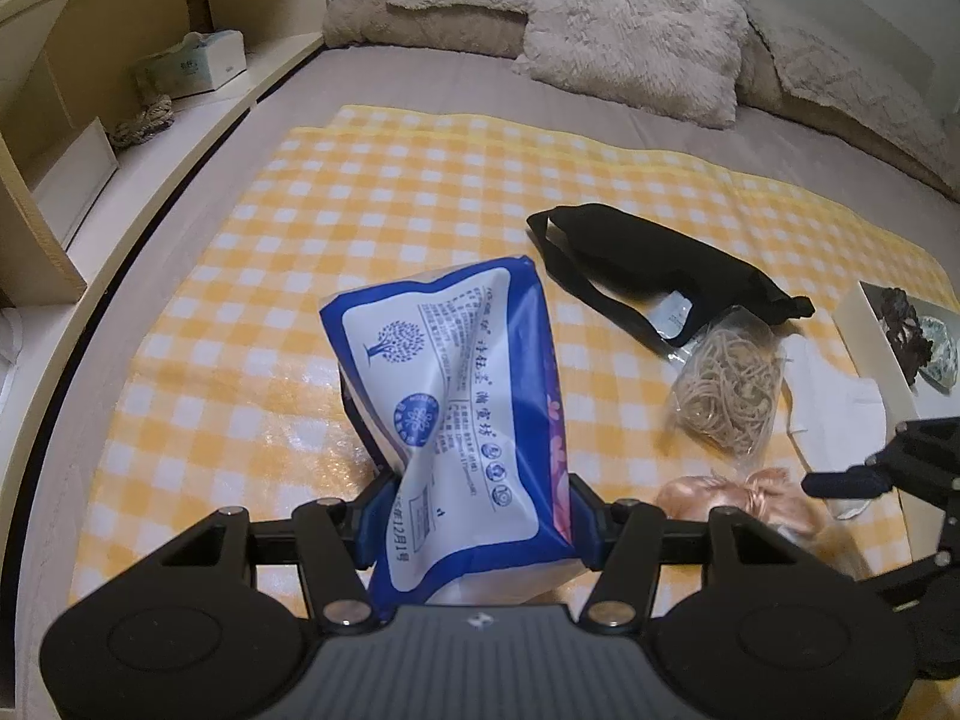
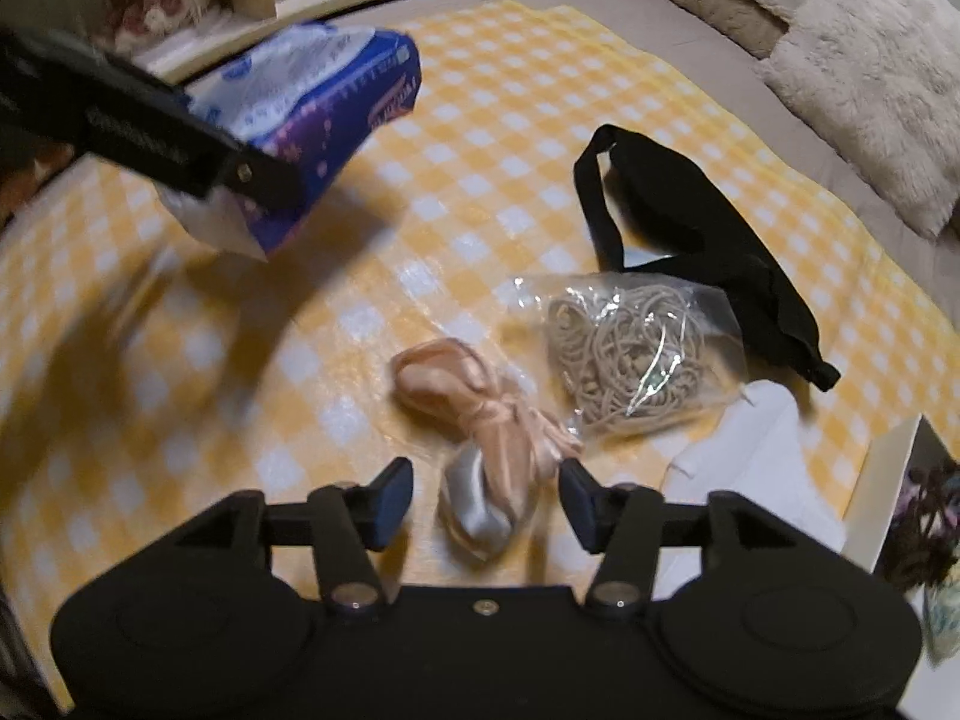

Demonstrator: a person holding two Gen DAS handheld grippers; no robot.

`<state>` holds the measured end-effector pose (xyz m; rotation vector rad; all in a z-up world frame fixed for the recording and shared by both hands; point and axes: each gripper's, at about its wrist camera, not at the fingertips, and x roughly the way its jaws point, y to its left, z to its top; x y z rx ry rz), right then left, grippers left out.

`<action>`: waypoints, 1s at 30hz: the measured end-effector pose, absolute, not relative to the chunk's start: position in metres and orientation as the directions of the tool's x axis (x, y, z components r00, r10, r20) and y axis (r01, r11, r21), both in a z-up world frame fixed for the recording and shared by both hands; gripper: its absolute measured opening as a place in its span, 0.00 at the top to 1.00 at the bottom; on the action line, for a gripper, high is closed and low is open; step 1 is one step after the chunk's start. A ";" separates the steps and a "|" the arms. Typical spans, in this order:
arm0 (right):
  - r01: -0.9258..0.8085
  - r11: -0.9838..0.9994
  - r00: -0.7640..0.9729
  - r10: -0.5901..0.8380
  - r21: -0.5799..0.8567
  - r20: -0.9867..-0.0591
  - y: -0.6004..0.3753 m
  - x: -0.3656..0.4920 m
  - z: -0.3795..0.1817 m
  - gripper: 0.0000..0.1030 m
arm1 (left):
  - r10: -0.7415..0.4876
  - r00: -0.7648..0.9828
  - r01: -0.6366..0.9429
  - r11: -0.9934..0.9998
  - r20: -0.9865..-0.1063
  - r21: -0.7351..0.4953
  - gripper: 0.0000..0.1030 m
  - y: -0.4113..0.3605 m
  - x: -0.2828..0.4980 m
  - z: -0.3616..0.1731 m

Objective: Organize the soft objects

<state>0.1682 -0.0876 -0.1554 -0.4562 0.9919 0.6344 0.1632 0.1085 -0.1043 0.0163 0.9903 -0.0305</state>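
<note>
My left gripper (image 1: 471, 519) is shut on a blue and white soft pack (image 1: 456, 384) and holds it above the yellow checked mat (image 1: 270, 312). The pack also shows in the right wrist view (image 2: 312, 102), held up at the upper left. My right gripper (image 2: 486, 501) is open, its fingers either side of a peach satin ribbon bundle (image 2: 480, 414) lying on the mat. A clear bag of beige cord (image 2: 630, 360), a black eye mask (image 2: 690, 240) and a white folded cloth (image 2: 756, 456) lie to the right.
Fluffy pillows (image 1: 636, 24) lie at the head of the bed. A wooden shelf unit (image 1: 90, 120) with a tissue box (image 1: 198, 63) runs along the left. A white box (image 1: 888, 348) with dark items sits at the mat's right edge.
</note>
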 end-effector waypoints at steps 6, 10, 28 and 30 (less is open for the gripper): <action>-0.693 0.714 0.387 0.249 -0.102 -0.888 -0.088 0.179 -0.170 0.47 | -0.018 0.533 0.051 0.999 -0.846 0.010 0.43 0.109 0.171 -0.111; -0.701 0.705 0.348 0.205 -0.109 -0.915 -0.085 0.184 -0.181 0.65 | -0.011 0.521 0.053 0.998 -0.853 0.020 0.42 0.111 0.175 -0.116; -0.540 0.837 0.579 0.295 -0.087 -0.760 -0.101 0.173 -0.113 0.78 | 0.023 0.639 -0.056 0.998 -0.769 -0.017 0.43 0.121 0.158 -0.080; -0.514 0.854 0.603 0.299 -0.074 -0.740 -0.105 0.171 -0.105 0.78 | 0.024 0.660 -0.066 0.997 -0.751 -0.027 0.43 0.121 0.155 -0.073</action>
